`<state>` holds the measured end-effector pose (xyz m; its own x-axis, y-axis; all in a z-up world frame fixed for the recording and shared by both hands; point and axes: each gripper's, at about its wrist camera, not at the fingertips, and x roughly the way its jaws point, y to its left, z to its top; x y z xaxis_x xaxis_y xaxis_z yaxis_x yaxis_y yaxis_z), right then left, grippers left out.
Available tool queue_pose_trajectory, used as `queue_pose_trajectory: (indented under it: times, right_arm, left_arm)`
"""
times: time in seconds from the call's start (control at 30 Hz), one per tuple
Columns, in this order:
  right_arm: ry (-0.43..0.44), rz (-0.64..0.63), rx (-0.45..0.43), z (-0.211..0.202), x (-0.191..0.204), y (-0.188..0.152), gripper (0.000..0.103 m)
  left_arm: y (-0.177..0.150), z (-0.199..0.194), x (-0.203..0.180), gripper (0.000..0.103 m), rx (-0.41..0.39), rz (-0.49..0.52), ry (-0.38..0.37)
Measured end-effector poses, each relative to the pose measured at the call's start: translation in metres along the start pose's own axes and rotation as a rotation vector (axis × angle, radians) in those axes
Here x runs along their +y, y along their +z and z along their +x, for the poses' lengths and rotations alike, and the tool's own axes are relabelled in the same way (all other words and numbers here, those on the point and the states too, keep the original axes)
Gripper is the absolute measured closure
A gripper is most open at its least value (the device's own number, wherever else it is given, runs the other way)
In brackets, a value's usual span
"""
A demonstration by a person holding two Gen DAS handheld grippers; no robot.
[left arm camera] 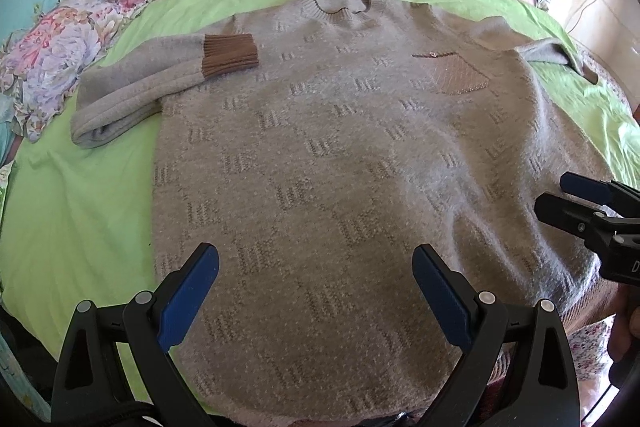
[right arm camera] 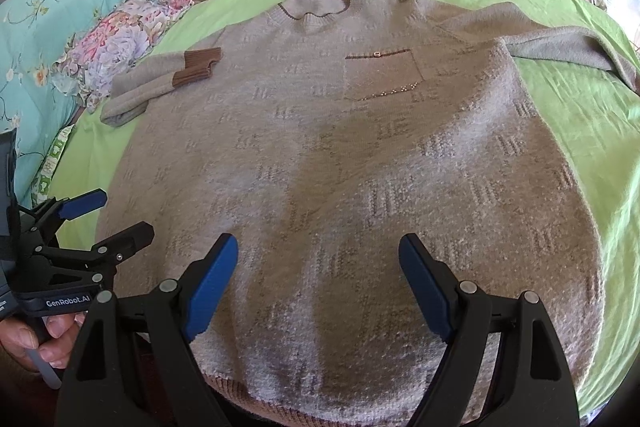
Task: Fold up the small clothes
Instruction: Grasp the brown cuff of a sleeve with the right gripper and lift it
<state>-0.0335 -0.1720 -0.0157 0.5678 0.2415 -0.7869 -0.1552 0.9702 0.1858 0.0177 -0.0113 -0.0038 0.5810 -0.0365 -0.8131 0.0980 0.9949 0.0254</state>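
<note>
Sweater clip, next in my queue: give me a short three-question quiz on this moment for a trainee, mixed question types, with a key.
1. True or false: the left sleeve of the sweater is already folded in, its brown cuff lying on the chest.
2. Multiple choice: the chest pocket sits nearer which side of the picture? A) the folded sleeve's side B) the outstretched sleeve's side C) dead centre
3. Fill in: both the left gripper and the right gripper are ____ above the sweater's lower part, holding nothing.

Key: 1 true; 2 B; 3 open
</note>
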Motion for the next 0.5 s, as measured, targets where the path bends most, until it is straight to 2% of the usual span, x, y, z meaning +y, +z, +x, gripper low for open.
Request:
queue_pose_trajectory:
  times: [0.17,0.23,0.5]
  right_arm:
    - [0.046,0.076,-0.010,-0.001,-0.018,0.002,0.020]
    - [0.065,0.121,-0.023,-0.004,-0.030,0.005,0.020]
    - [0.073,0.297,-0.115,-0.016,-0.103,0.016,0.020]
  left_arm:
    - [0.005,0.005,0.001,0.005,0.030,-0.007,-0.019]
    - [0.009,0.007,0.002,0.005,0.014,-0.004,-0.013]
    - [0.029,0.016,0.005,0.005,0.032,-0.025,-0.009]
